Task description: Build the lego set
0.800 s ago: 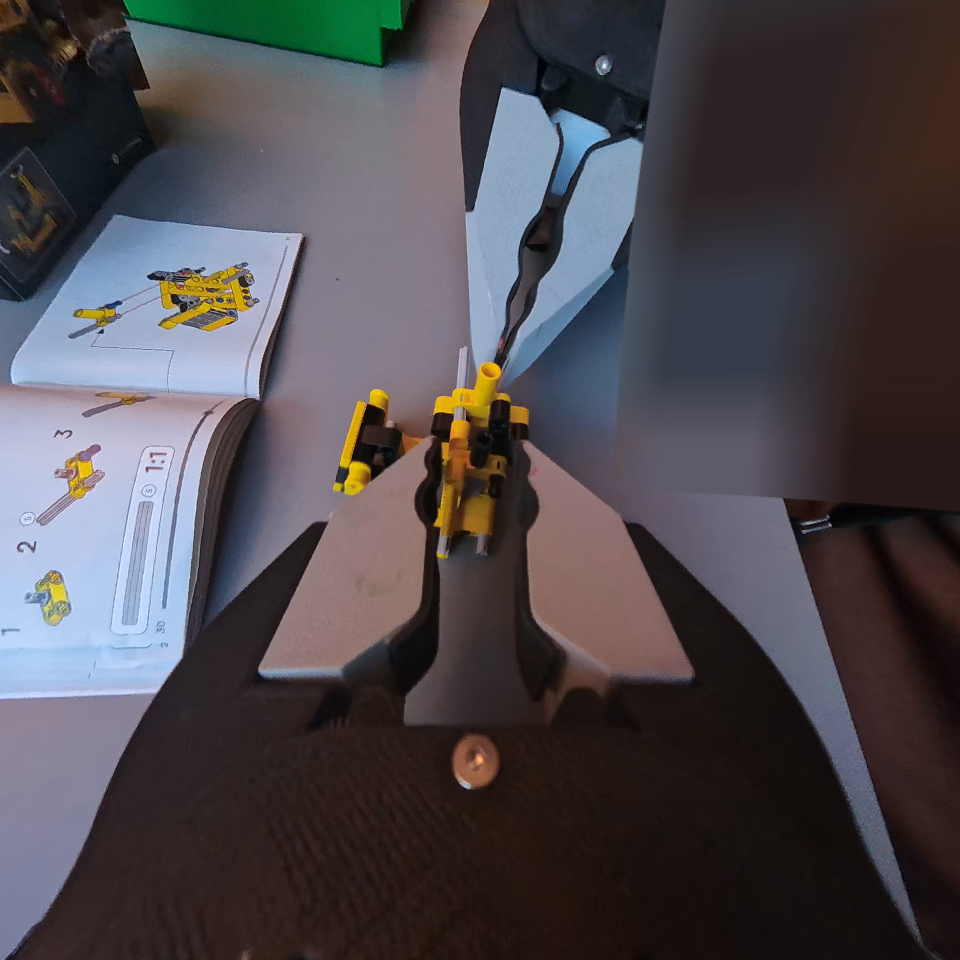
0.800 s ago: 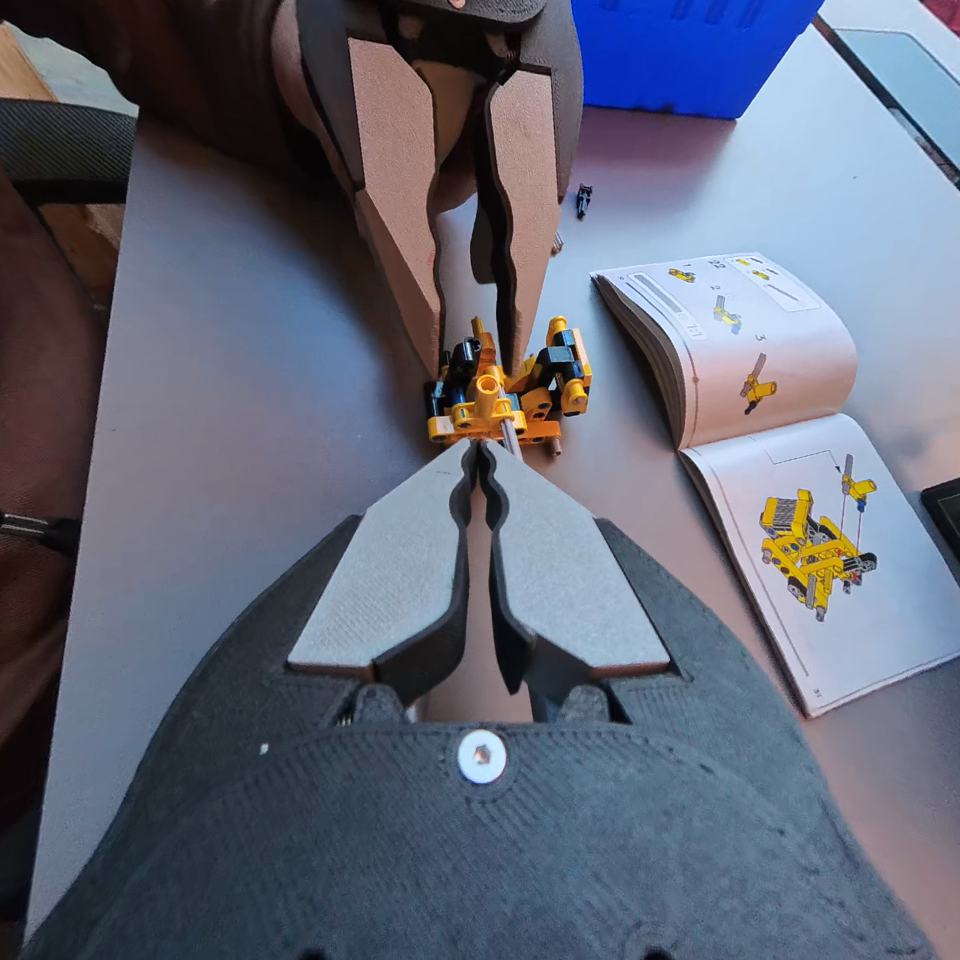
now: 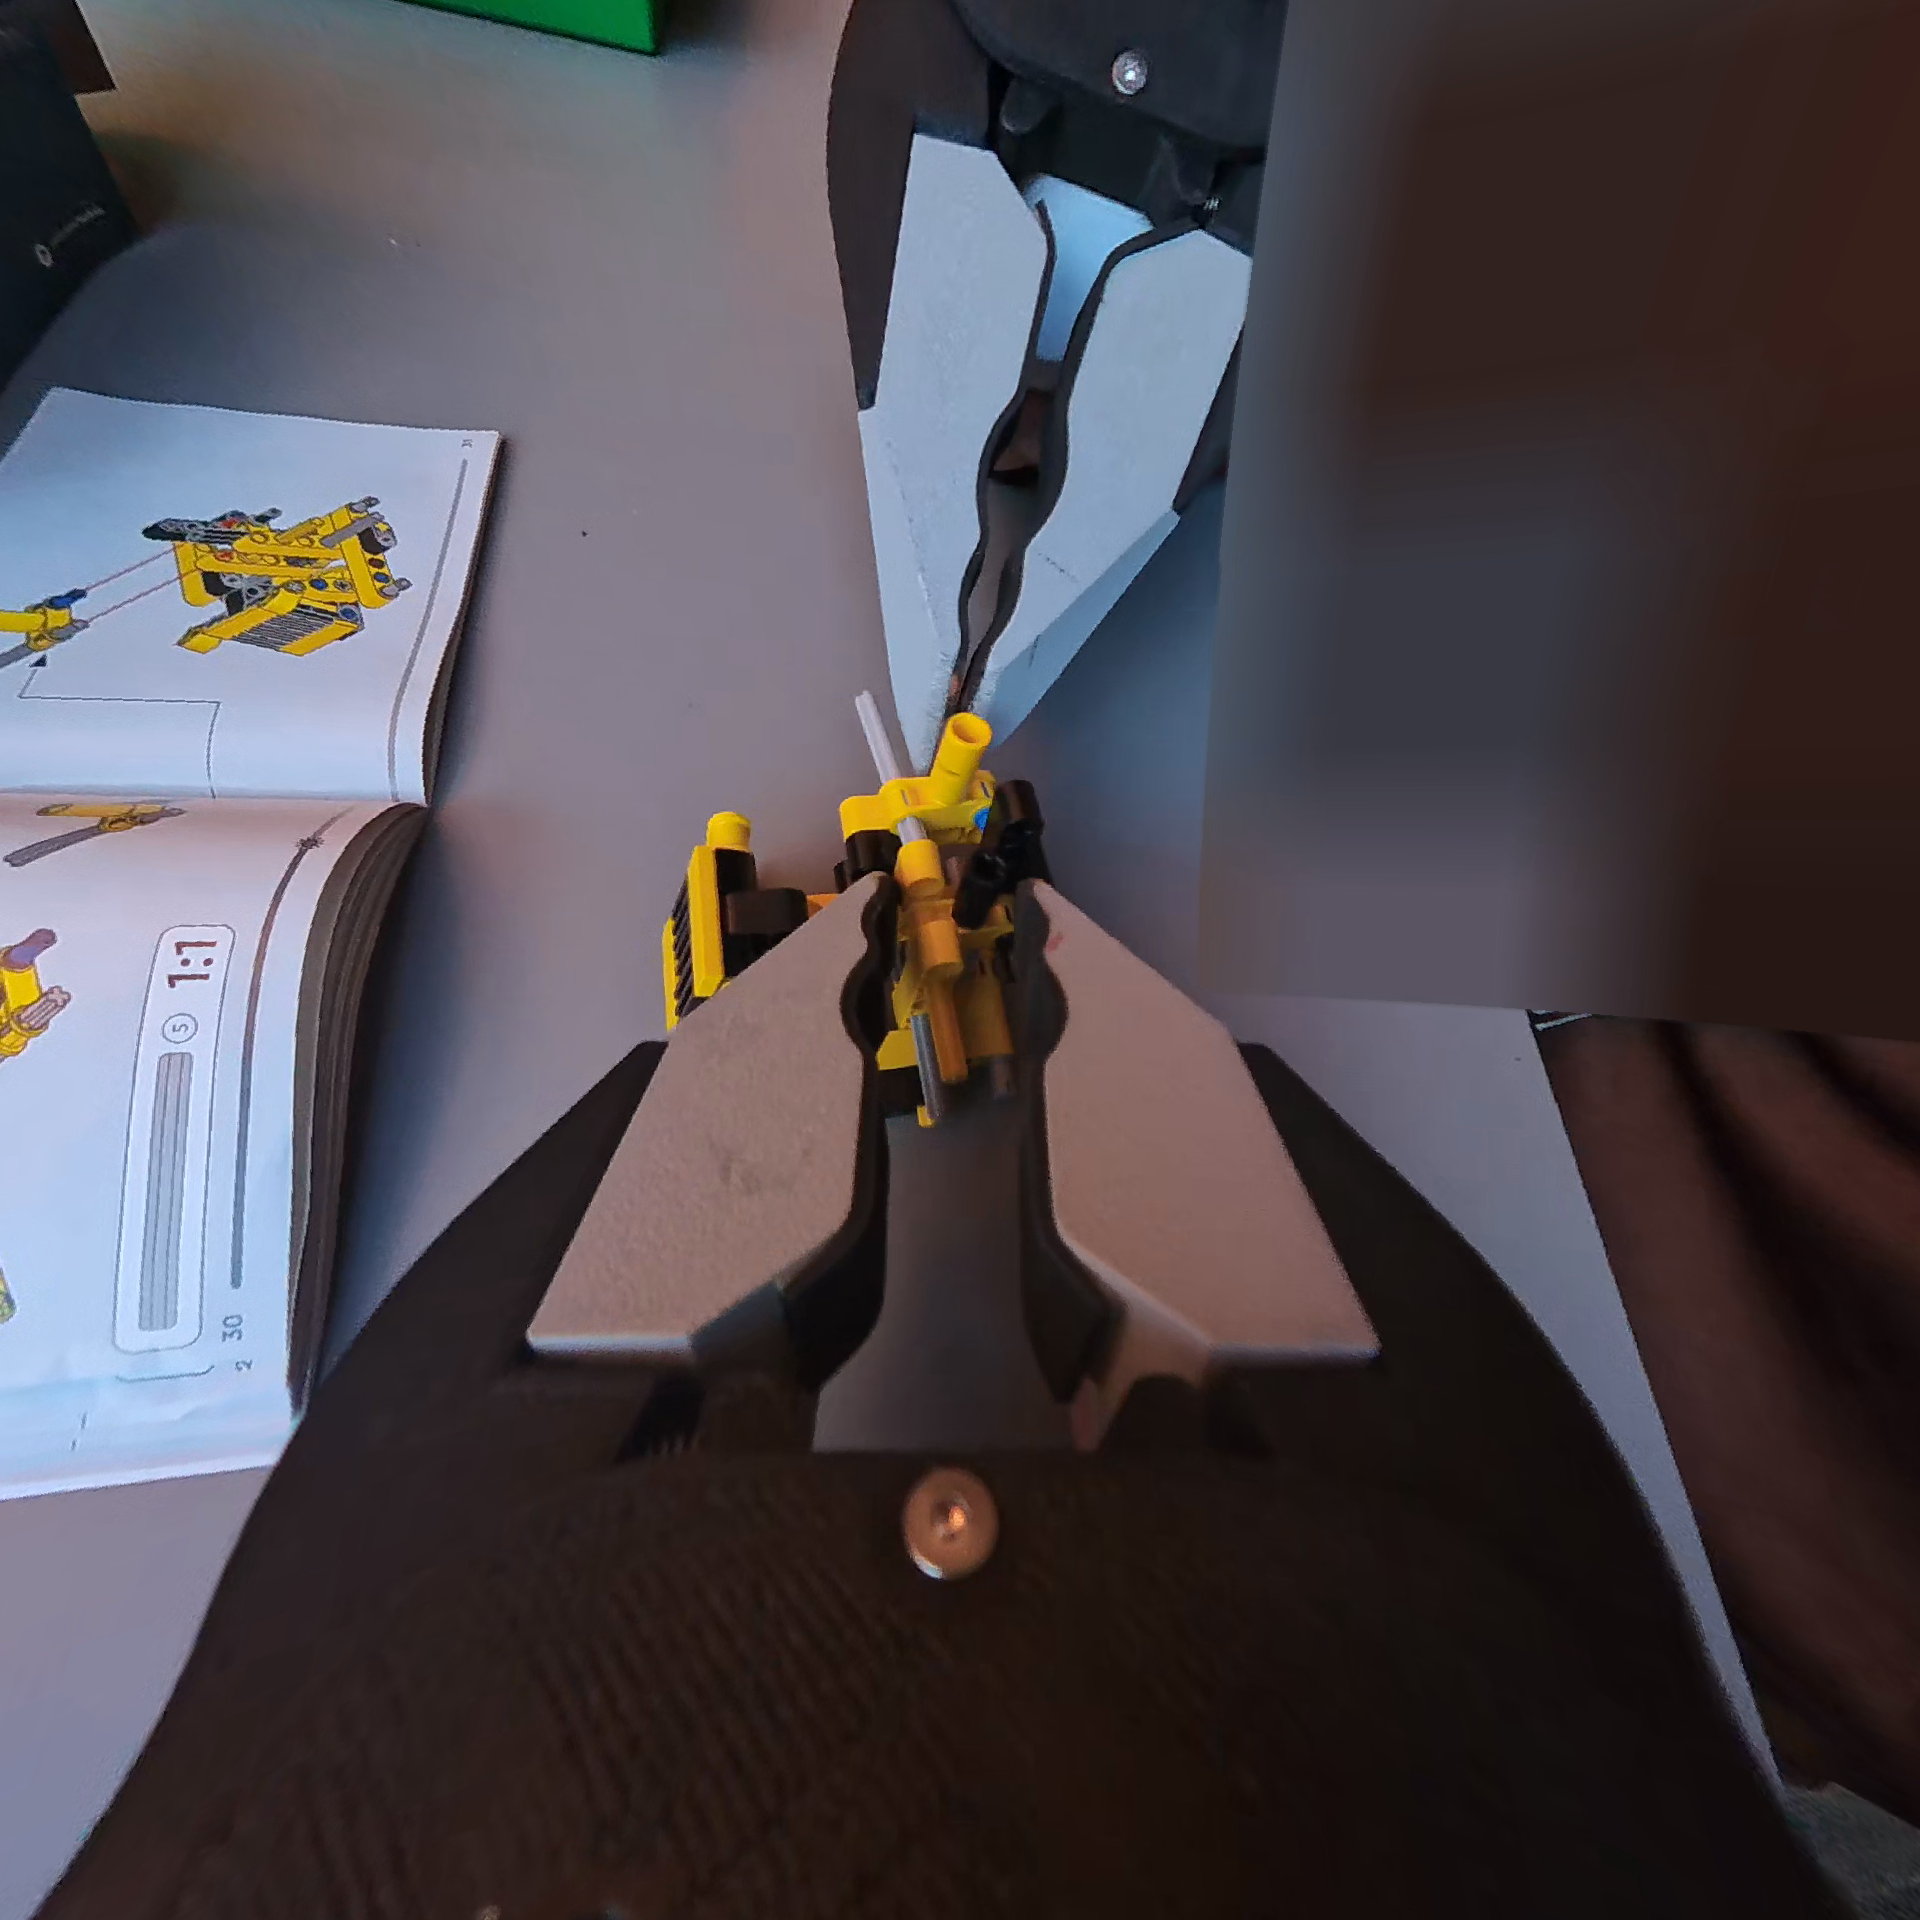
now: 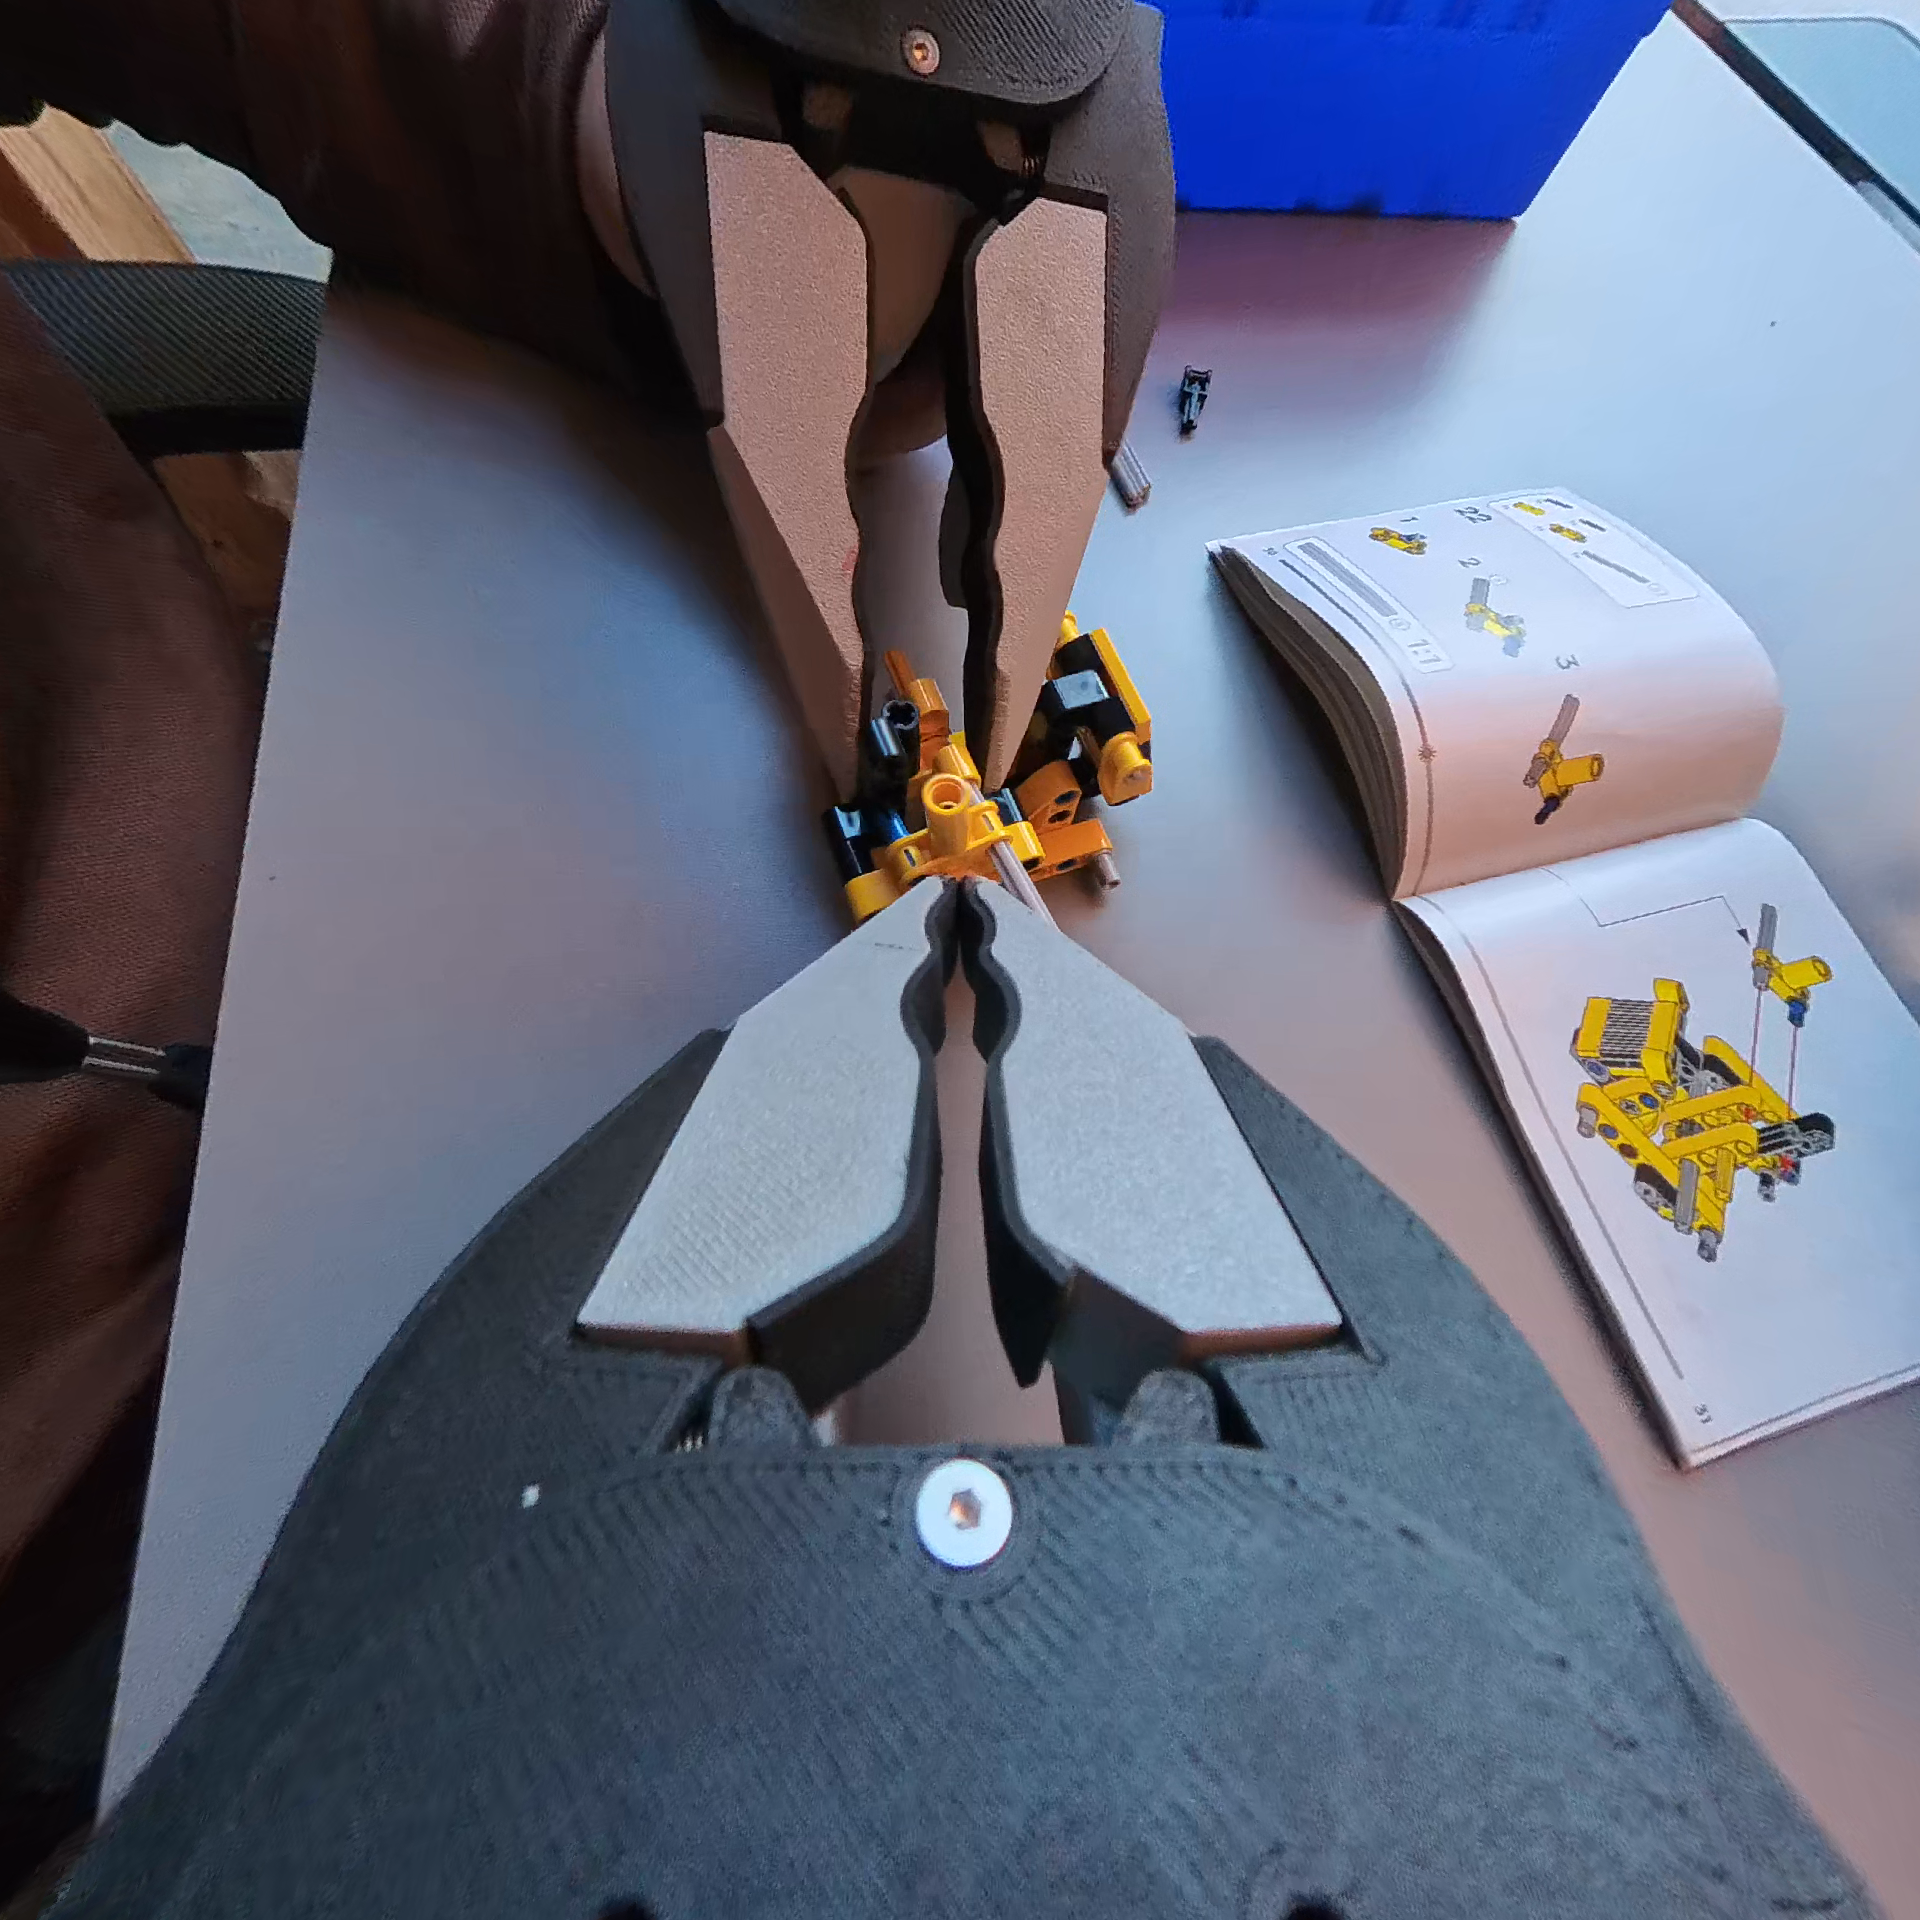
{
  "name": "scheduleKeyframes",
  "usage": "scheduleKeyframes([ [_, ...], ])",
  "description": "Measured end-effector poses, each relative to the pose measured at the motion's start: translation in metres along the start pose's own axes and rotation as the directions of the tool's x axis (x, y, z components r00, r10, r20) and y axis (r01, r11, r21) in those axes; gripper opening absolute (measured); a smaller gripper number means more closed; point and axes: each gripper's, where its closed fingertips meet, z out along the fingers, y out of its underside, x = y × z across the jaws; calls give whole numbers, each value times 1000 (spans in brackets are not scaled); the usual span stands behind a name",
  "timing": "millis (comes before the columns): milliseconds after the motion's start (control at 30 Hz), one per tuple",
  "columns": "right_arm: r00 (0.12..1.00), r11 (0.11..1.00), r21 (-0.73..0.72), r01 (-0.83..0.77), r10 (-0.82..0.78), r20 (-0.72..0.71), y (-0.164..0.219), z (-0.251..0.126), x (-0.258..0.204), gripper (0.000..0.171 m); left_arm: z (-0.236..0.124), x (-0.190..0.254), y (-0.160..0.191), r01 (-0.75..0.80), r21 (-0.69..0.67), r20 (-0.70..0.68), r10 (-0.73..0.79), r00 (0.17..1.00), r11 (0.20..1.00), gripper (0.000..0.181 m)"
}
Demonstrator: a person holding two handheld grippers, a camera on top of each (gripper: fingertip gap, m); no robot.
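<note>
1. Lego model (image 3: 940,966), a small yellow and black build, sits on the grey surface (image 3: 623,312) between the two claws, just beside the open instruction booklet (image 3: 208,935).
2. Left claw (image 3: 951,904) is narrowed around the model's body, its fingers pressing both sides and pinning it to the surface.
3. Right claw (image 4: 958,896) is nearly closed with its tips right at the yellow connector (image 4: 951,821) and the grey axle (image 4: 1013,878) that passes through it. Whether the tips pinch the axle or only touch it cannot be told.
4. Judging by the booklet's page, the step in hand looks like seating this connector-and-axle piece into the model.
5. To do it well: keep the left grip firm and low so the model does not tip; push along the axle's own line, not sideways; ease off once the connector sits flush.
6. A loose black pin (image 4: 1195,397) and a short grey piece (image 4: 1130,480) lie farther off on the surface.
</note>
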Motion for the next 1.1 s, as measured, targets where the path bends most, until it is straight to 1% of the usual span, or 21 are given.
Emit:
scheduleKeyframes([
  [333, 999, 1000, 7, -26, 26, -30, 0, 0, 0, 0, 1, 1, 1, -21, 2, 32, 21, 999, 1000, 20],
  [567, 994, 998, 0, -60, 60, -93, 1, 1, 1, 0, 0, 1, 1, -31, 3, 49, 31, 998, 1000, 20],
  [667, 989, 995, 5, -101, 101, -108, 1, 1, 1, 0, 0, 0, 1, -37, 3, 55, 37, 998, 999, 19],
  [900, 971, 986, 23, -164, 166, -173, 1, 1, 2, 0, 0, 0, 1, -38, 3, 68, 37, 997, 999, 19],
  [1100, 946, 987, 22, -161, 161, -283, 2, 1, 3, 0, 0, 0, 1, -50, 4, 83, 49, 995, 999, 20],
])
